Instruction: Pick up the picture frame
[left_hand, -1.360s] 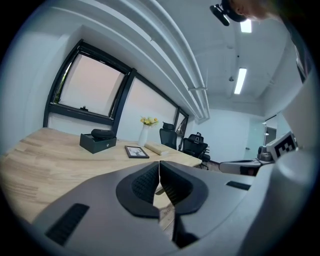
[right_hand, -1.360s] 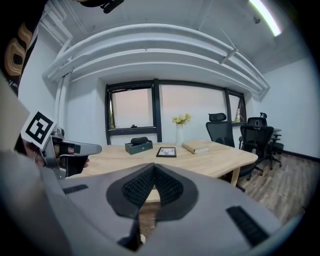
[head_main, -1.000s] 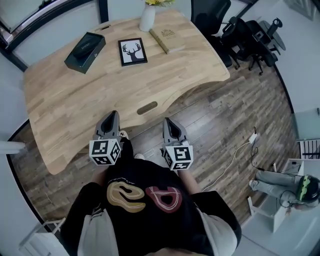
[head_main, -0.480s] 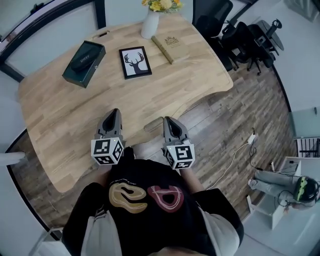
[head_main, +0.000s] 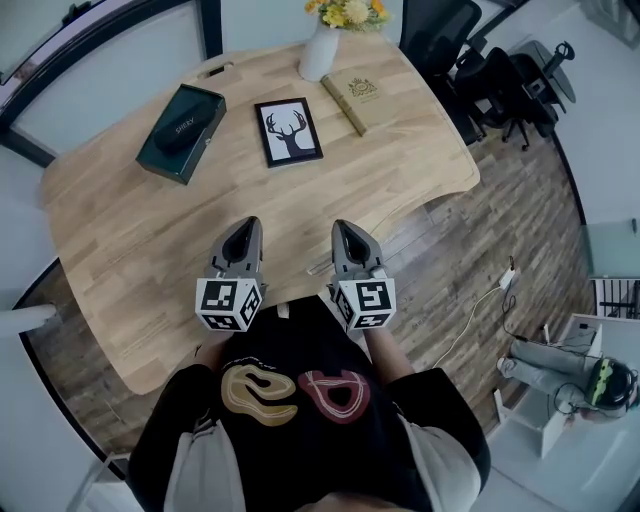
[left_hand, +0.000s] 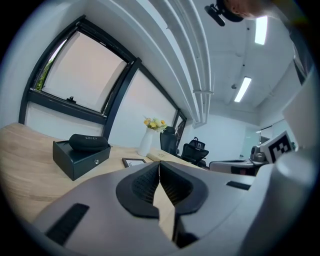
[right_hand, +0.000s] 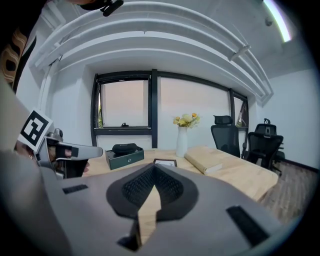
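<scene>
Left tool (head_main: 245, 230) and right tool (head_main: 346, 230), both pressed together and empty, have advanced over the worktop's (head_main: 130, 240) near edge; the frame (head_main: 289, 132) by the far edge lies well ahead.

Probably an office, wooden desk (head_main: 120, 230), black swivel chairs (head_main: 497, 68), big windows (right_hand: 125, 104)
</scene>
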